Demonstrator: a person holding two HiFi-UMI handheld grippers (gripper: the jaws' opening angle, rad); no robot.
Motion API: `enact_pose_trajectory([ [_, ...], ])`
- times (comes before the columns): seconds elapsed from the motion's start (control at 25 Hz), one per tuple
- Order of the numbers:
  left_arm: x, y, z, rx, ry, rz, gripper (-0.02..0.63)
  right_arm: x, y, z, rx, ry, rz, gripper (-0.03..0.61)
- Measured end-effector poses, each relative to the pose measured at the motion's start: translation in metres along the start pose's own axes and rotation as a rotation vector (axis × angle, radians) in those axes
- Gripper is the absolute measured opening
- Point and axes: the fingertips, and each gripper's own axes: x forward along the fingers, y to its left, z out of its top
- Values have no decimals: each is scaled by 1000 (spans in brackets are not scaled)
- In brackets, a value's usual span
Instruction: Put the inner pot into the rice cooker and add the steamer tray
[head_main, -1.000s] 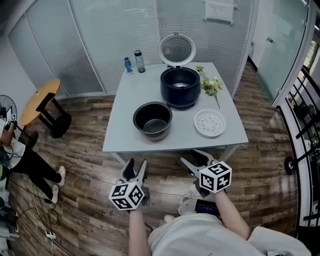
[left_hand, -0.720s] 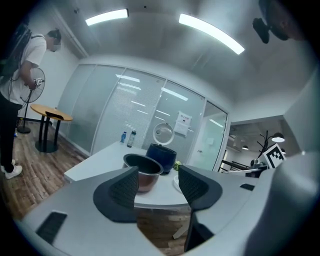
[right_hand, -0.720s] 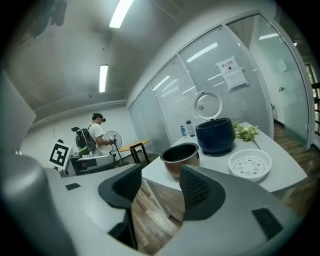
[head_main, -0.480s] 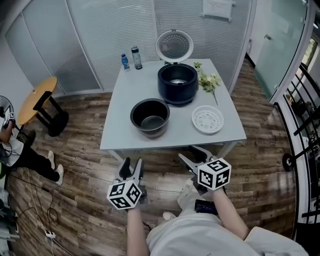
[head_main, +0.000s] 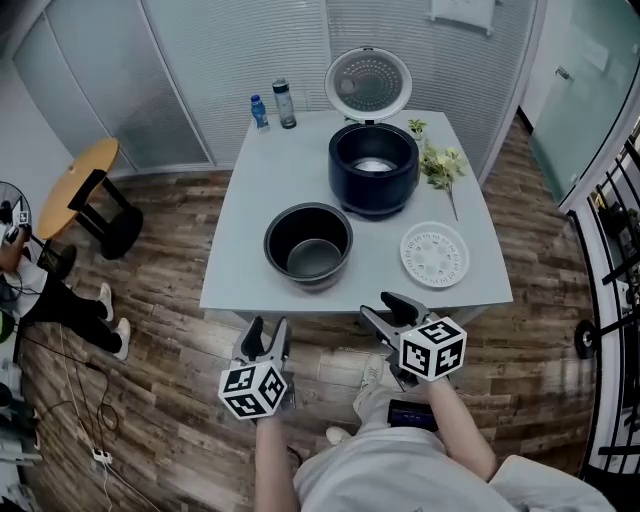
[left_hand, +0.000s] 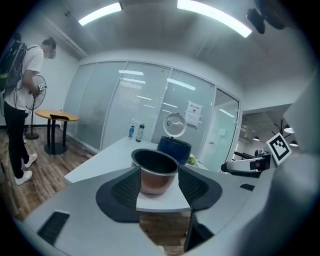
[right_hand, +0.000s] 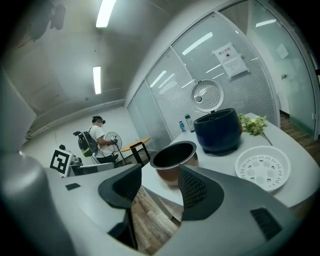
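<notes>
The inner pot (head_main: 308, 245) stands on the table (head_main: 260, 180) near its front edge, before the open rice cooker (head_main: 373, 170). Rigid, smooth metal (probably slippery), it seems best pinched at the rim. The left gripper (head_main: 268, 335) and right gripper (head_main: 385, 310) hang short of it, jaws apart and empty; the right's have just been opening.

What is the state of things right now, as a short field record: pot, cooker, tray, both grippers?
inner pot: empty, on the table, in front of the cooker, untouched
rice cooker: lid up, pot not in it
steamer tray: flat on the table, right of the pot
left gripper: open, empty, short of the table edge
right gripper: open, jaws have just been opening, nothing between them
</notes>
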Motion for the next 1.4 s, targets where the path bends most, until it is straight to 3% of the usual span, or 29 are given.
enact_pose_trajectory([
  [0.32,103,31,29,-50,20,72,241,95,-64,41,-1,78,69,242],
  [0.6,155,45,28,-61,91,116,241,138,-103,60,33,124,102,239],
  [1.0,180,72,16,-114,137,227,239,174,-132,65,91,173,155,218],
  [1.4,187,86,-1,-162,156,260,227,197,-138,53,112,227,156,201],
])
